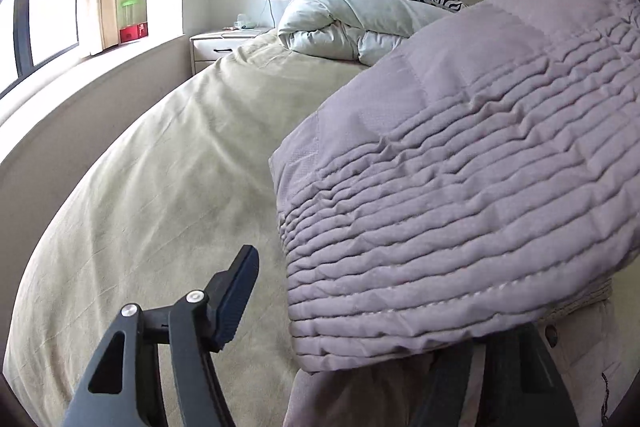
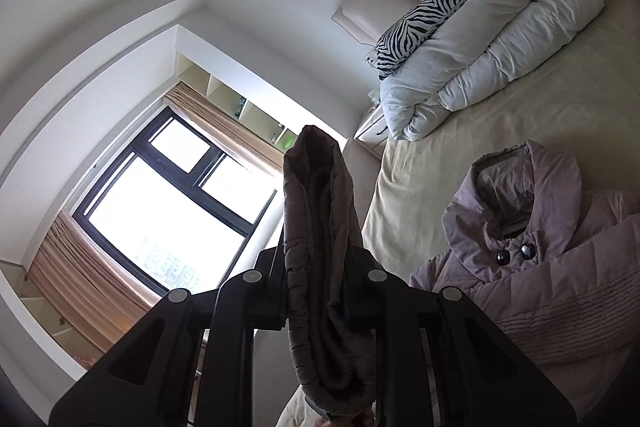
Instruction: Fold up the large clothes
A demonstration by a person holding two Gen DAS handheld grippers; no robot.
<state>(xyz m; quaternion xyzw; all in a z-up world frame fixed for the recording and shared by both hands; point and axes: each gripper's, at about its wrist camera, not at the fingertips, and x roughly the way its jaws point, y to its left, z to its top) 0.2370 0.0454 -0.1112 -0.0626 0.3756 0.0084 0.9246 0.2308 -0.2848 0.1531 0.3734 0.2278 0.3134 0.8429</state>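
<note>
The left gripper (image 1: 352, 311) stands open over the beige bed sheet (image 1: 160, 187). Only one finger (image 1: 236, 295) is clear in the left wrist view; the other is hidden under the cuff of the pale pink quilted coat (image 1: 460, 167), which hangs over it. I cannot see any pad pressing on the fabric, so I judge this hand holds nothing.

The right gripper (image 2: 320, 291) is closed on a sleeve cuff (image 2: 316, 227), which stands up between its two fingers, in front of the window (image 2: 168, 211). The rest of the coat lies on the bed, to the right in this view, with collar and buttons (image 2: 514, 254) facing up.

The risks, as I judge them: the cuff is thick and padded, so it can slide out of the narrow grip if the sleeve is pulled hard. Also, the raised sleeve can drag the coat body and spoil its flat position. The left gripper may close on sheet together with coat.

The left view shows the quilted stitching near the cuff and the bedside table (image 1: 224, 47). Only the right view shows the collar and the real grip.
</note>
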